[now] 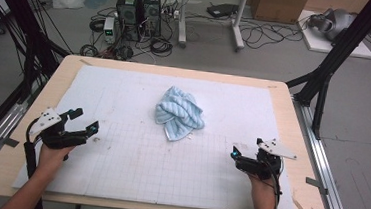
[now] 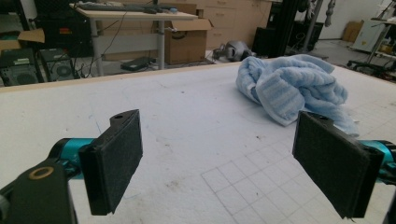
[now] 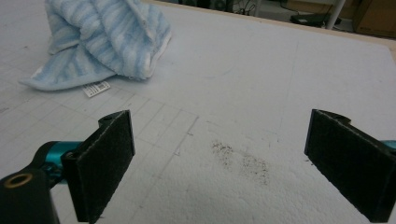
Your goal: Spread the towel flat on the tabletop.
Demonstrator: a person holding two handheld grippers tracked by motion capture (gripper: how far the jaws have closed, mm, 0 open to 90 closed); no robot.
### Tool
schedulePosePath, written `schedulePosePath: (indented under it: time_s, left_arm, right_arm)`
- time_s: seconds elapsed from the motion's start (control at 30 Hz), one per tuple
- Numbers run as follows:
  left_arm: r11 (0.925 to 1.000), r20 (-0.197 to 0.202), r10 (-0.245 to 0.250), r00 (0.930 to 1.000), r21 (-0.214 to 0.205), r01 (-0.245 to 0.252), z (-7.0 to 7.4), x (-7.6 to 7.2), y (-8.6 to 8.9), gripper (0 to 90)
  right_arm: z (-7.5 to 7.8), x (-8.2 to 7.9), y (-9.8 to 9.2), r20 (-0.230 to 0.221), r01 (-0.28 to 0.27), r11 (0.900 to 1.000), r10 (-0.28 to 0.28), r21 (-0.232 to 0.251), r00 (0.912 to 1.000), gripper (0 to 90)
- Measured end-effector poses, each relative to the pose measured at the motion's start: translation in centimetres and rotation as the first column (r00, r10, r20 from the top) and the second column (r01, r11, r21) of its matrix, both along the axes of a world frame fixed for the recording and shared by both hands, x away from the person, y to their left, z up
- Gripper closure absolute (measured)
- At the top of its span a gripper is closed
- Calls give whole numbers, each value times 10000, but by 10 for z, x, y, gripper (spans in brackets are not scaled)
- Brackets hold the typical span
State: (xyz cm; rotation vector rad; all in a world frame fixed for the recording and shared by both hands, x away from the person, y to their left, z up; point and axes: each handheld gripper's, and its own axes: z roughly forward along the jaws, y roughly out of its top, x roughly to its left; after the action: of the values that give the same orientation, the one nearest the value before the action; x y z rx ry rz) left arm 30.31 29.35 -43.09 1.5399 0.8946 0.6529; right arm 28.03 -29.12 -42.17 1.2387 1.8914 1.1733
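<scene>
I have both grippers parked low at the near corners of the bench (image 1: 292,123), and the light-blue striped towel (image 1: 179,112) lies crumpled in a heap near the middle of the white gridded mat (image 1: 123,99), well apart from either one. The left gripper (image 1: 83,121) has its fingers (image 2: 114,161) spread wide with nothing between them; the right gripper (image 1: 247,146) is likewise spread, fingers (image 3: 100,163) bare over the mat.

My worry, judging from here, is the heap itself. The towel is bunched in several overlapping folds, so if I come in and pinch the top I will likely catch more than one layer and lift a knot instead of a corner. A small white tag (image 3: 96,88) pokes out at the near edge in the right gripper view; that edge looks like the cleanest place to take hold, though I cannot tell which true corner it belongs to. Digging too low would scrape the pads into the soft mat, which already shows dark specks and scuffs.

Room is generous: bare mat lies all round the towel, and the mat's edges and the wooden rim beyond are far from it. Dark frame posts (image 1: 326,70) stand off the bench's far corners.
</scene>
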Motion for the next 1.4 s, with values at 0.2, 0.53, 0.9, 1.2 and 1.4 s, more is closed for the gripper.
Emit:
schedulePosePath:
  time_s: [0.2, 0.53, 0.9, 1.2, 1.4]
  left_arm:
    - [9998, 57, 158, 9999, -89, -158, 1, 0, -2, 165]
    - [9999, -43, -108, 9999, -30, 108, -2, 2, -8, 165]
    - [9999, -113, -89, 9999, 64, 90, -4, -3, -3, 166]
    - [9999, -178, -144, 9997, 57, 145, -5, -1, -3, 168]
    - [9998, -255, -210, 9995, 63, 212, -6, 1, -5, 168]
  right_arm:
    - [-3, 1, 2, -136, -155, 9999, 155, 14, 9998, 73]
    - [2, 4, 12, -340, -820, 9953, 838, 510, 9959, 73]
    - [20, 20, 36, -138, -1778, 9820, 1790, 633, 9838, 73]
    - [35, 37, 53, -58, -2353, 9677, 2368, 903, 9716, 73]
    - [51, 66, 78, -234, -2859, 9571, 2872, 475, 9576, 74]
